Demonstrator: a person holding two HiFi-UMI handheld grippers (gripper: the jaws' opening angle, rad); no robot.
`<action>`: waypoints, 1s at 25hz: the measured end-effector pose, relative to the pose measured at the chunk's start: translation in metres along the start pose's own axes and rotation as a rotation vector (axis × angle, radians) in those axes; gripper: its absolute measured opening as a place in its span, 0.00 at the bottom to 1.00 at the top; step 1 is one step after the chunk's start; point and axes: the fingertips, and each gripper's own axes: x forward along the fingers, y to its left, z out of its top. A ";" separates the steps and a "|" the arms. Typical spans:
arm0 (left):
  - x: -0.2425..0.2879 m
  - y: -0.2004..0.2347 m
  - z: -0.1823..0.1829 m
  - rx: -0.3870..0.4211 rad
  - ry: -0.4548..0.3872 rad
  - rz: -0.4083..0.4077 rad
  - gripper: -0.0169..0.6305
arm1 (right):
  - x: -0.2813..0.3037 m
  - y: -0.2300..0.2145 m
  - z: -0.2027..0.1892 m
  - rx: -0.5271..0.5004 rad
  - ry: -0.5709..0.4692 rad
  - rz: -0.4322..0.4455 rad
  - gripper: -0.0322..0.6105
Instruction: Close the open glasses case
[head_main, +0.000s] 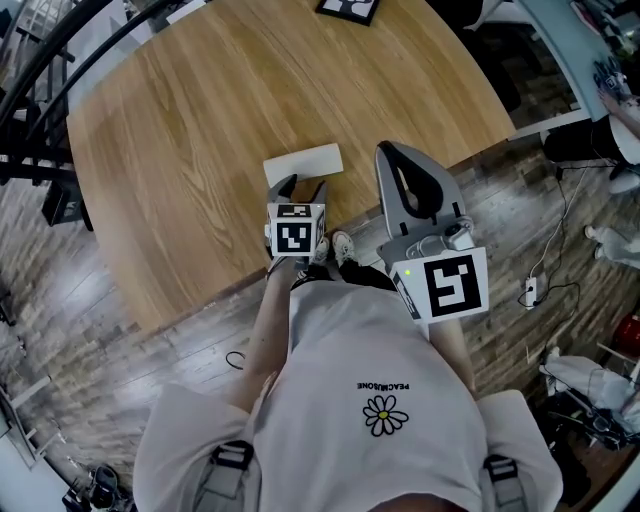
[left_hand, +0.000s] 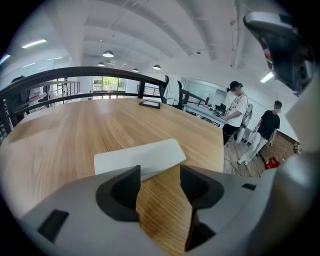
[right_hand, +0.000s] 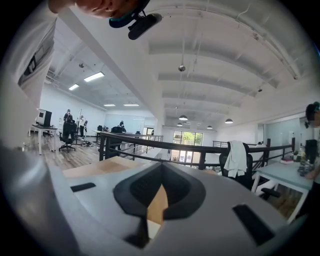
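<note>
A: Nearest in, the left gripper sits low at the table's near rim. Its jaws are spread wide with nothing between them but bare wood, so it's empty.

B: And the glasses case lies just past its tips, a flat white slab on the round wooden table. It's close, but not touching as far as I can see.

A: That's where I'd worry. The case looks light and smooth, and so does the wood. Push it from the side and I reckon the whole thing skates off across the table rather than folding shut.

B: There's nothing bracing it, either. The right gripper is raised near the table's edge, off to the right and tilted nose-up towards the room. Its jaws are closed to a mere sliver, with nothing in them.

A: So the left would be doing all the work, as things stand. Another risk is that I can't make out the hinge, or which flap is the lid. Press the wrong half and it just pins flat.

B: Pose-wise, the left forearm reaches straight forward, gripper pitched slightly down and lined up on the case's near long edge. The right one sits higher, apart from the case.

A: At the far rim there's a black-and-white marker card, well away from the action.
</note>
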 end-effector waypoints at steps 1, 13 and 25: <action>0.000 0.001 0.001 0.002 -0.003 0.001 0.41 | 0.001 0.001 0.000 -0.002 -0.001 0.001 0.06; -0.056 0.000 0.126 0.023 -0.327 0.000 0.41 | 0.007 -0.007 0.001 -0.003 -0.029 -0.018 0.06; -0.174 -0.045 0.254 0.238 -0.652 0.056 0.08 | 0.014 -0.028 0.019 0.007 -0.113 -0.038 0.06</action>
